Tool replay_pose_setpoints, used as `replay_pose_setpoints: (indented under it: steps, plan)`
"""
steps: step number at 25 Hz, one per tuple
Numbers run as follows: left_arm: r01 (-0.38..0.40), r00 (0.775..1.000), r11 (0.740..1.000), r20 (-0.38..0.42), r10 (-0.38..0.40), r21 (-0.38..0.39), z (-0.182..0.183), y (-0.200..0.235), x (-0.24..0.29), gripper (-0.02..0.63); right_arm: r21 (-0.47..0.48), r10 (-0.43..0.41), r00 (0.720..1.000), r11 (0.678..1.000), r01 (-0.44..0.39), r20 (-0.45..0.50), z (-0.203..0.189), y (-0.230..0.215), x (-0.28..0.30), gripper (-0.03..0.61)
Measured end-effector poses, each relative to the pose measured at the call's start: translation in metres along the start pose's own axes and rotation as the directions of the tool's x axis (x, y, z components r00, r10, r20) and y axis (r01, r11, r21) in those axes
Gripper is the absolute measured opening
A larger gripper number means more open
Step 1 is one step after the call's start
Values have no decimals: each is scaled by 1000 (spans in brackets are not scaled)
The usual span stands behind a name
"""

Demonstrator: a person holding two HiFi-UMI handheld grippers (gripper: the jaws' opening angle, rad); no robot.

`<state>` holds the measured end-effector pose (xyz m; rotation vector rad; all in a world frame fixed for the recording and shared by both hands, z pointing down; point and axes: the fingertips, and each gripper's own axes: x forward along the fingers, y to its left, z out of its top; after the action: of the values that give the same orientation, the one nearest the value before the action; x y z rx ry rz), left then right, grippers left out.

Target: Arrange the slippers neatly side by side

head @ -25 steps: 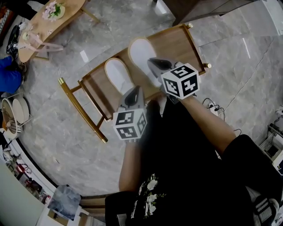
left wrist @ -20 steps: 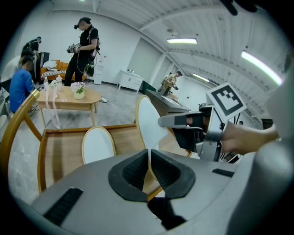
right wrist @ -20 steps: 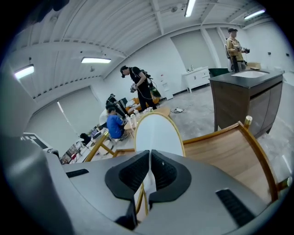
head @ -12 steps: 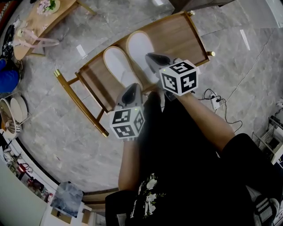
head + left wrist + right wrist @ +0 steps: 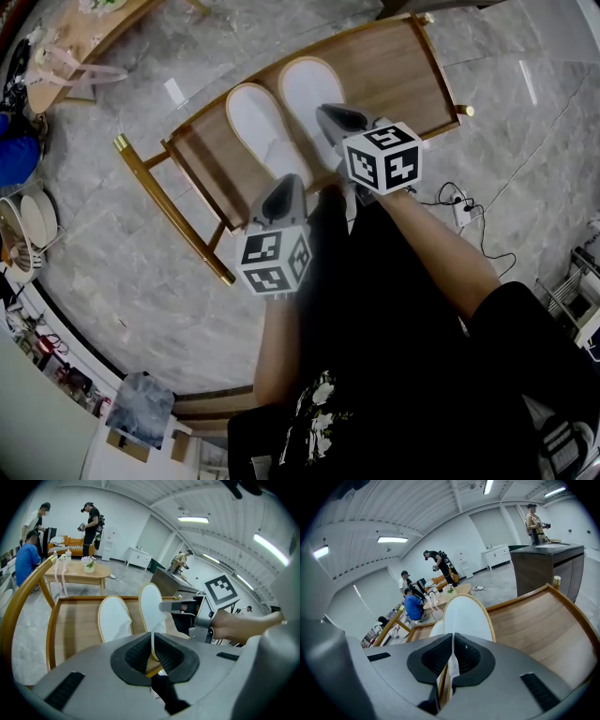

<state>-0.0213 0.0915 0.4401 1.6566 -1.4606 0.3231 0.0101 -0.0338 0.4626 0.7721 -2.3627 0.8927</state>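
Left slipper [image 5: 259,127] edged forward beside right slipper [image 5: 307,92]; left gripper [image 5: 285,186] and right gripper [image 5: 330,119] clamped on heel rims, which look light and floppy, so pinch there.

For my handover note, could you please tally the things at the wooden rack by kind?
White fabric slippers with tan edging: 2
Grey two-jaw grippers, left and right, each shut on a slipper: 2
Brown wooden rack with gold frame: 1
Total: 5

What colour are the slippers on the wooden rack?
The slippers are white with a thin tan rim; the right gripper view shows this best.
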Motion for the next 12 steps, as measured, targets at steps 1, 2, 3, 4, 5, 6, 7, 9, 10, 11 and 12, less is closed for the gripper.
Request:
replay_pose_setpoints:
  steps: [1, 2, 3, 4, 5, 6, 7, 9, 10, 11, 12]
  plan:
    - [-1, 1000, 1000, -3, 1, -1, -1, 1, 1, 12, 1, -1, 1000, 1000, 1, -3, -2, -1, 4, 12]
    - [-1, 1000, 1000, -6, 1, -2, -1, 2, 2, 12, 2, -2, 1000, 1000, 2, -7, -3, -2, 8, 12]
    - [-1, 1000, 1000, -8, 1, -2, -2, 3, 2, 12, 2, -3, 1000, 1000, 3, -14, -4, -4, 13, 11]
    - [-2, 1000, 1000, -9, 2, -3, -1, 4, 2, 12, 1, -5, 1000, 1000, 5, -21, -6, -5, 18, 12]
    - [-2, 1000, 1000, -9, 2, -3, -1, 5, 3, 12, -3, -7, 1000, 1000, 7, -28, -7, -6, 23, 12]
    - [-3, 1000, 1000, -8, 3, -5, 0, 7, 3, 12, -7, -8, 999, 1000, 8, -36, -8, -8, 27, 12]
    - [-5, 1000, 1000, -6, 5, -6, 1, 8, 3, 12, -10, -9, 999, 1000, 9, -43, -10, -9, 32, 12]
    - [-8, 1000, 1000, -3, 8, -8, 3, 10, 3, 12, -13, -14, 999, 1000, 13, -52, -13, -12, 40, 12]
    - [-9, 1000, 1000, -3, 9, -8, 4, 11, 4, 12, -14, -21, 998, 1000, 20, -54, -15, -14, 42, 12]
    - [-10, 1000, 1000, -3, 10, -6, 4, 11, 5, 12, -17, -32, 998, 999, 31, -54, -15, -17, 44, 12]
    - [-9, 1000, 1000, -3, 9, -5, 5, 11, 5, 12, -21, -44, 998, 999, 43, -53, -16, -20, 45, 12]
